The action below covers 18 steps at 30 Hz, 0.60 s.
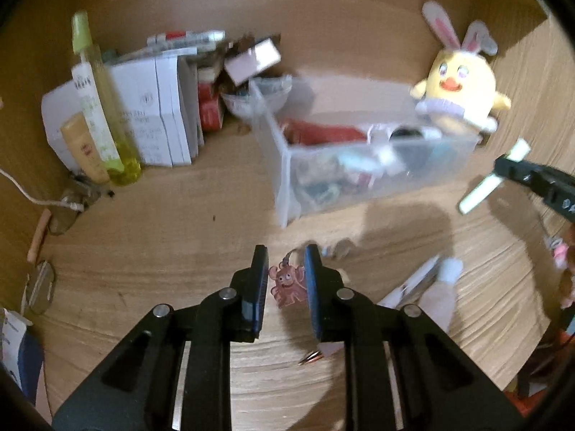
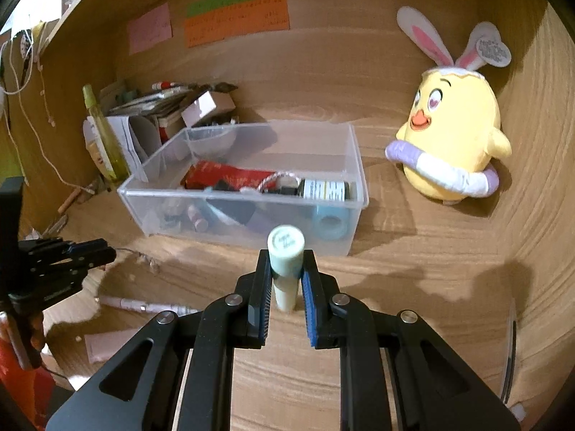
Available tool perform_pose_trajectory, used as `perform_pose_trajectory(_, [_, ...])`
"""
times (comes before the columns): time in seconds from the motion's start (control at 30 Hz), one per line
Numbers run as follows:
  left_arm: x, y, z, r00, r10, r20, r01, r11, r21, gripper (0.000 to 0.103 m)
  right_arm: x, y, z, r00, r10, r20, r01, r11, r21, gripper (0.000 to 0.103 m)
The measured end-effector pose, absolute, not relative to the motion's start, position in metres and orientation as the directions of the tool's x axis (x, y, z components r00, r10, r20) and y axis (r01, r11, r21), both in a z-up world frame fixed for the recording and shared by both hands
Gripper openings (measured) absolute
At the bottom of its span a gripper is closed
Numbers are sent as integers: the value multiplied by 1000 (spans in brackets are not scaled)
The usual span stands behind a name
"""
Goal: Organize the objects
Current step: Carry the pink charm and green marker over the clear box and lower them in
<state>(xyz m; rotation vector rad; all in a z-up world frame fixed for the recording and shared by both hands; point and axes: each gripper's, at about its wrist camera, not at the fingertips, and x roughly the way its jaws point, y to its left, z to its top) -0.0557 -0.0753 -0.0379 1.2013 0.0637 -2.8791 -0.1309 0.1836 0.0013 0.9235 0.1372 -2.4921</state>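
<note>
My right gripper (image 2: 286,262) is shut on a pale mint tube (image 2: 285,251), held in the air in front of the clear plastic bin (image 2: 248,212). The tube also shows in the left wrist view (image 1: 496,176), right of the bin (image 1: 284,165). The bin holds a red packet (image 2: 226,176), a dark bottle (image 2: 323,189) and a blue tape roll (image 2: 330,224). My left gripper (image 1: 286,258) is open and low over the desk, with a pink crab keychain (image 1: 287,283) between its fingers.
A yellow chick plush (image 2: 452,133) sits at the right. White boxes (image 1: 158,107) and a yellow spray bottle (image 1: 104,107) stand at the back left. A pink pen (image 2: 143,305) and a pink tube (image 2: 107,346) lie on the wooden desk.
</note>
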Motion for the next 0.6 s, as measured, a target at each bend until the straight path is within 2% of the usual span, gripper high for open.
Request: perform_pose_trajectory(0.6, [-59, -58, 43, -842, 62, -535, -19, -996, -86, 20, -141, 175, 57, -751, -433, -499, 483, -875, 32, 14])
